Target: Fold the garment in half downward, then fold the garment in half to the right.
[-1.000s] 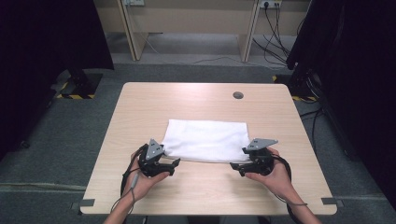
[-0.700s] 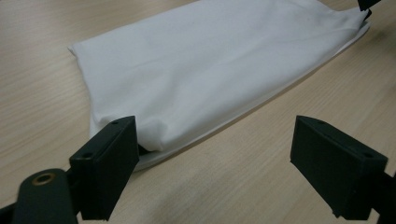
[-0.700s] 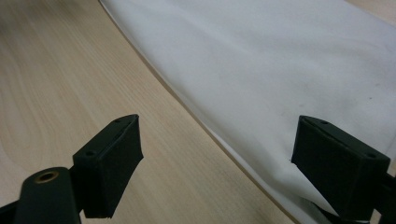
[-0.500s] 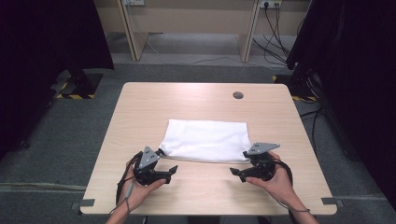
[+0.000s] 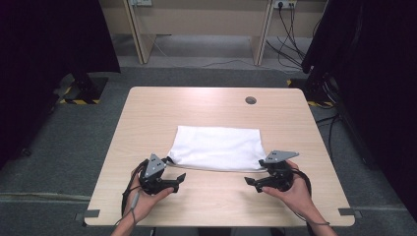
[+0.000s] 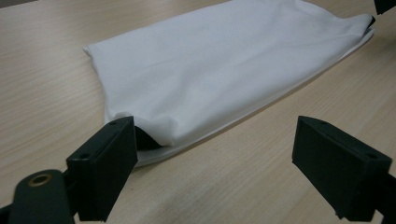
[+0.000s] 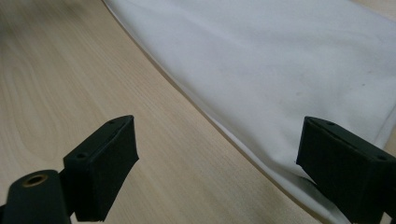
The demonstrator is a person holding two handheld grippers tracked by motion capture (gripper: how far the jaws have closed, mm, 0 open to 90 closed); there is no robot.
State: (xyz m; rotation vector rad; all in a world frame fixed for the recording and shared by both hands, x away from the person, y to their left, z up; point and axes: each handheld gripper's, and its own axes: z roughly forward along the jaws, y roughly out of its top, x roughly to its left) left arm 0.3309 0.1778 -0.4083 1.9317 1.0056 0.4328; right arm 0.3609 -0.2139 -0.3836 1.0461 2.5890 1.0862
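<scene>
Tabletop (image 5: 147, 113) wooden, carries folded white cloth (image 5: 216, 147) at centre, near edge toward person. Left gripper (image 5: 179, 179) just off cloth's near-left corner, jaws wide apart, holding nothing. Right gripper (image 5: 251, 182) off near-right corner, likewise spread and empty. Step, likely: lining up to pinch both near corners. Next: slide jaws onto corners, close together, lift evenly.

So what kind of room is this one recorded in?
Probably a lab or office set up for recording: a plain wooden table on grey carpet, black curtains at both sides, and wall sockets with trailing cables behind.
</scene>
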